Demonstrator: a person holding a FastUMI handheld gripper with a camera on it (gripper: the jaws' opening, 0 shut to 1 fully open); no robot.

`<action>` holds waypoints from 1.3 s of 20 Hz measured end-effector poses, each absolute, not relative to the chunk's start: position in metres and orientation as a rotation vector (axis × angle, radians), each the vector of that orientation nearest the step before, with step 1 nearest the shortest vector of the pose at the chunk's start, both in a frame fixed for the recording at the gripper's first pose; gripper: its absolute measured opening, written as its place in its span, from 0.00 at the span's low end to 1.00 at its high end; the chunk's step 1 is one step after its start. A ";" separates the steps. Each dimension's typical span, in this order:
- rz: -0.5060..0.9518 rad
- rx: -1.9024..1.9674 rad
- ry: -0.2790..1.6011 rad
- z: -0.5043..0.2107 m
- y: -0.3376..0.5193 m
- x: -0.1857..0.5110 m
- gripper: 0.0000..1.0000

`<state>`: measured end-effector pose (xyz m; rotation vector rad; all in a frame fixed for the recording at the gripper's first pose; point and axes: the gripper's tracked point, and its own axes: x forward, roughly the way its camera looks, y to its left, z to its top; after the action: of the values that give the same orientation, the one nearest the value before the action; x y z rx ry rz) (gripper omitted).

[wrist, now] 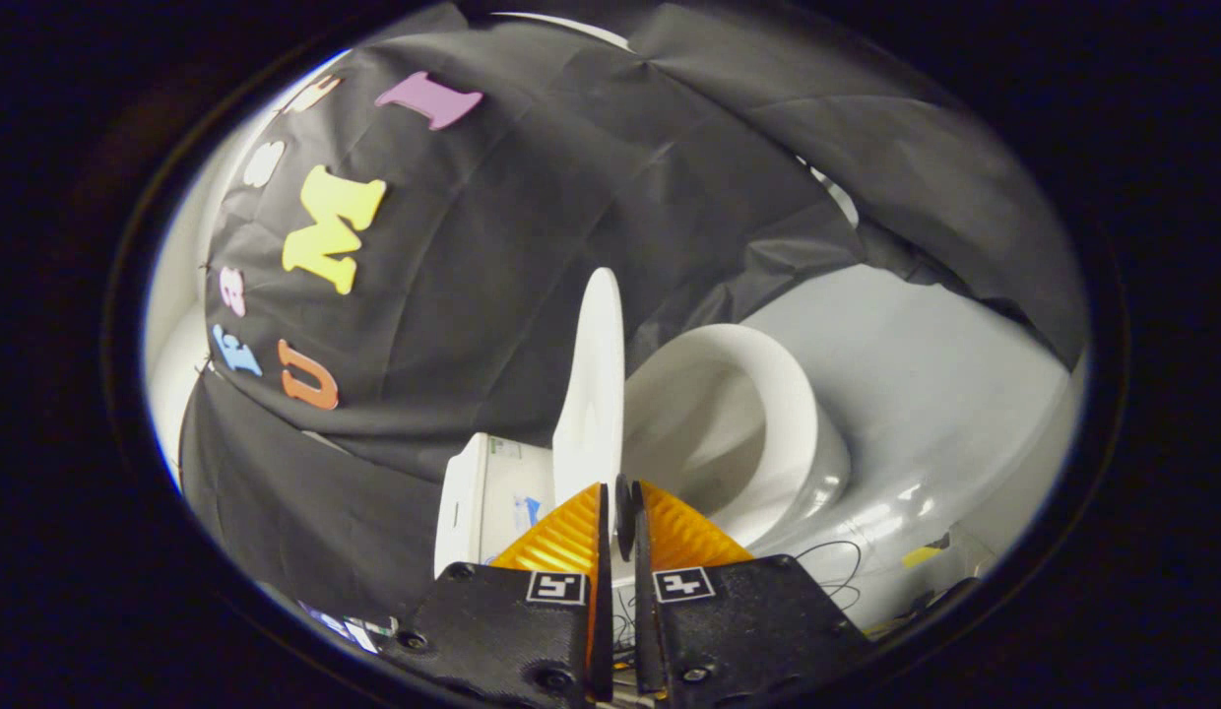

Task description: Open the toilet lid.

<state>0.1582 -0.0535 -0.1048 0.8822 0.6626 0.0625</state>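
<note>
The white toilet lid (593,394) is seen edge-on, lifted well away from the seat ring (768,394) and the open bowl (699,443). Its free edge runs down into the narrow gap between my fingers. My gripper (620,489) is shut on that edge, one finger on each face of the lid. The white tank (482,492) sits on the far side of the lid, just beyond my fingers. The contact point itself is mostly covered by the fingers.
Black cloth walls hang close behind the tank and around the toilet. The pale floor (926,394) spreads beyond the bowl. Thin dark cables (837,571) and a yellow tape strip (921,556) lie on the floor by the toilet's base.
</note>
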 end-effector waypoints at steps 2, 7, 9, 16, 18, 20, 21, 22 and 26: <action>0.084 0.869 0.650 -0.088 -0.039 0.160 0.12; 0.077 0.748 0.650 -0.060 -0.010 0.164 0.12; 0.062 0.692 0.661 -0.055 -0.001 0.165 0.12; 0.005 0.528 0.680 -0.035 0.027 0.173 0.12; -0.001 0.491 0.688 -0.030 0.039 0.175 0.12; -0.028 0.435 0.708 -0.026 0.046 0.175 0.12; -0.037 0.405 0.715 -0.024 0.050 0.175 0.12; -0.044 0.373 0.721 -0.021 0.054 0.176 0.12; -0.027 0.328 0.722 -0.005 0.078 0.180 0.12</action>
<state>0.1798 0.0784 -0.0048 0.3276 0.7221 -0.0271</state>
